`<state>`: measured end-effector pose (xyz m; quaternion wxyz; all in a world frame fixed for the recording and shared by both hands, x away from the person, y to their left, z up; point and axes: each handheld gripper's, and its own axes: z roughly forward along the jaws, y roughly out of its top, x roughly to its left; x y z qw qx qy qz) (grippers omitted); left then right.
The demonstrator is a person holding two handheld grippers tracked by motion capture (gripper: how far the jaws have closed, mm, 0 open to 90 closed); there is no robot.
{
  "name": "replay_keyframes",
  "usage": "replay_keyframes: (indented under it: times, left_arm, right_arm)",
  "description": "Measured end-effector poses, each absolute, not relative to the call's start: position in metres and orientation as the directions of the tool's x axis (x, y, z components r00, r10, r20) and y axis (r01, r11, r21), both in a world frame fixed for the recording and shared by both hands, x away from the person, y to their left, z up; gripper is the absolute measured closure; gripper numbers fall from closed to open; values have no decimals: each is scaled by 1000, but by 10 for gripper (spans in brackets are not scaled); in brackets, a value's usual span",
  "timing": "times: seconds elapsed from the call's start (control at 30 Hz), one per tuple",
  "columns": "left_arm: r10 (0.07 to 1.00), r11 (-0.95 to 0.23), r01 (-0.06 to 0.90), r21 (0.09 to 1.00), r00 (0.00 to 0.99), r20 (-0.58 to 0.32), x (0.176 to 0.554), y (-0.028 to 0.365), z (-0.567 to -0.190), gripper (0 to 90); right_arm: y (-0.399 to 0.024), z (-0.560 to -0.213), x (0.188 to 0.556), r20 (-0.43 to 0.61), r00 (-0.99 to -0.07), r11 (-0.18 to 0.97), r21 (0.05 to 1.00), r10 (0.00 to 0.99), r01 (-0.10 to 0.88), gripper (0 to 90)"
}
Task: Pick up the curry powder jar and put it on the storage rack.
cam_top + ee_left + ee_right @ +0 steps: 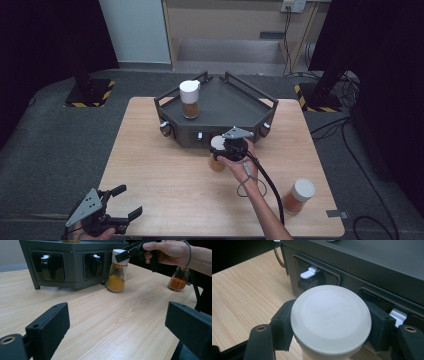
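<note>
Right, from the high view I see my right hand-held gripper clamped on the white cap of a spice jar that stands upright on the table, just in front of the dark rack. The jar's long axis is vertical, and the rack lies directly beyond it, so I judge the next move to be a lift up and forward onto the rack's top, where another spice jar already stands. My left hand-held gripper hangs at the near left corner, jaws spread wide and empty, well apart from everything; the right is plainly the nearer one. A third jar waits near the right edge.

In the left gripper view, the held jar shows yellow powder, its cap pinched from the side, its base on the wood beside the rack's front wall.

In the right gripper view, the round cap sits squarely between both pads, which press on its rim; the rack's front panel rises just behind.
</note>
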<state>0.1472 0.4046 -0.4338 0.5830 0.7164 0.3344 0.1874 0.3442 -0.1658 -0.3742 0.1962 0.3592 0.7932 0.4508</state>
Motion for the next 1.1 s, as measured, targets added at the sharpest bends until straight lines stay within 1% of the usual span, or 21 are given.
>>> replay_keyframes:
  times: [0.17, 0.33, 0.63, 0.8, 1.0, 1.1]
  left_arm:
    - [698, -97, 261, 960, 706, -122, 148, 405, -434, 44]
    - [697, -99, 262, 960, 707, -121, 148, 404, -434, 44]
    - [697, -99, 259, 961, 707, -119, 147, 404, -433, 44]
    - [696, -98, 258, 961, 708, -119, 147, 405, -434, 44]
    - [695, -97, 258, 961, 709, -120, 147, 405, -434, 43]
    - [694, -97, 259, 961, 709, -121, 148, 404, -434, 43]
  right_arm:
    - [-168, -371, 347, 24, -671, 337, 850, 741, 404, 339]
    - [-169, -364, 344, 18, -683, 347, 851, 730, 394, 339]
    - [-170, -334, 344, 38, -709, 350, 850, 705, 393, 339]
    - [-170, -316, 343, 30, -715, 353, 854, 698, 381, 340]
    - [-174, -292, 345, 48, -717, 333, 863, 695, 380, 339]
    - [-174, -279, 344, 37, -715, 332, 868, 698, 370, 339]
